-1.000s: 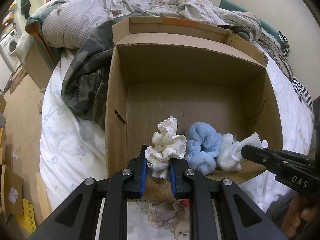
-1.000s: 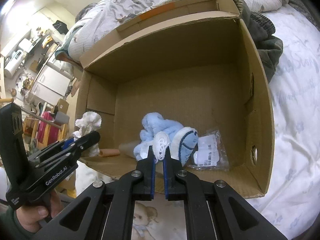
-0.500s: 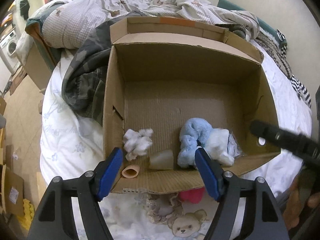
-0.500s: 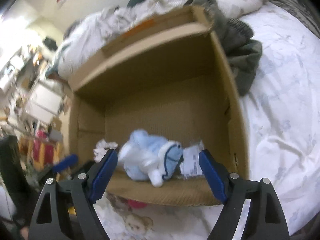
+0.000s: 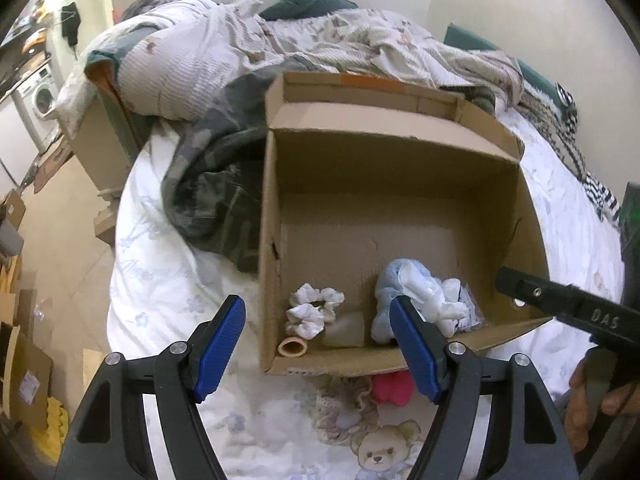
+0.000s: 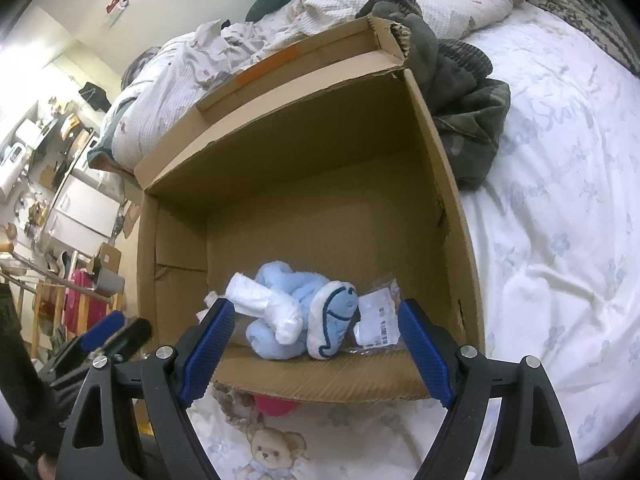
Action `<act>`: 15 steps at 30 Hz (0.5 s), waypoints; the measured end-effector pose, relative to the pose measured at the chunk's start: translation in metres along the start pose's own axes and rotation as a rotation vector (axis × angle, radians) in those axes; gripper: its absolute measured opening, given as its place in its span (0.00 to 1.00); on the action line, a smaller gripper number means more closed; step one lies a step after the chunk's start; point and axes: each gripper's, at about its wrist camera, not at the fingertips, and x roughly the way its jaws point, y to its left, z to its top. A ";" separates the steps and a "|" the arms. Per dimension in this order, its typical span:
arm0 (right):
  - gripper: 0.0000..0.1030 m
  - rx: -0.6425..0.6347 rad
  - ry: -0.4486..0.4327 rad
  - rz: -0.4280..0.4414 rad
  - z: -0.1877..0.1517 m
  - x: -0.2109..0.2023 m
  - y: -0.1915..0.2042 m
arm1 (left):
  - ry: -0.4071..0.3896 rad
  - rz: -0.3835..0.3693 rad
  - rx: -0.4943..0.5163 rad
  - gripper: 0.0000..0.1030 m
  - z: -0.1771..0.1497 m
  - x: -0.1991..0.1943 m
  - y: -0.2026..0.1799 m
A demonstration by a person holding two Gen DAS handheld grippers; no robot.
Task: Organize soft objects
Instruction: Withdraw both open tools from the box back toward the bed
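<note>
An open cardboard box (image 5: 400, 184) lies on the bed; it also shows in the right wrist view (image 6: 304, 168). Inside near the front lie a white scrunchie (image 5: 314, 314), a light blue plush (image 5: 390, 284) (image 6: 288, 312) and a white soft piece (image 5: 424, 300) (image 6: 264, 304) on top of the plush. My left gripper (image 5: 320, 348) is open and empty above the box's front edge. My right gripper (image 6: 316, 352) is open and empty in front of the plush. A pink soft item (image 5: 392, 388) (image 6: 272, 406) peeks from under the box's front flap.
A clear packet with a label (image 6: 378, 318) and a small tan tube (image 5: 293, 347) lie in the box. A grey-green blanket (image 5: 216, 192) lies left of the box. A rumpled quilt (image 5: 248, 48) is behind it. The sheet has a teddy bear print (image 5: 380, 452).
Both grippers opened and let go: the left dropped the white scrunchie into the box, the right dropped the white soft piece onto the blue plush. Both pulled back from the box.
</note>
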 end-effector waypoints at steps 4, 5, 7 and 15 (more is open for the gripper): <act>0.86 -0.025 0.003 -0.004 -0.005 -0.003 0.005 | -0.015 -0.001 -0.036 0.70 -0.005 -0.011 0.008; 0.86 -0.032 0.005 -0.006 -0.007 -0.003 0.007 | -0.014 -0.001 -0.043 0.70 -0.006 -0.012 0.009; 0.86 -0.053 0.009 -0.012 -0.009 -0.004 0.011 | -0.013 -0.006 -0.058 0.70 -0.010 -0.015 0.011; 0.86 -0.080 -0.004 -0.012 -0.023 -0.019 0.016 | -0.017 0.020 -0.069 0.70 -0.021 -0.022 0.012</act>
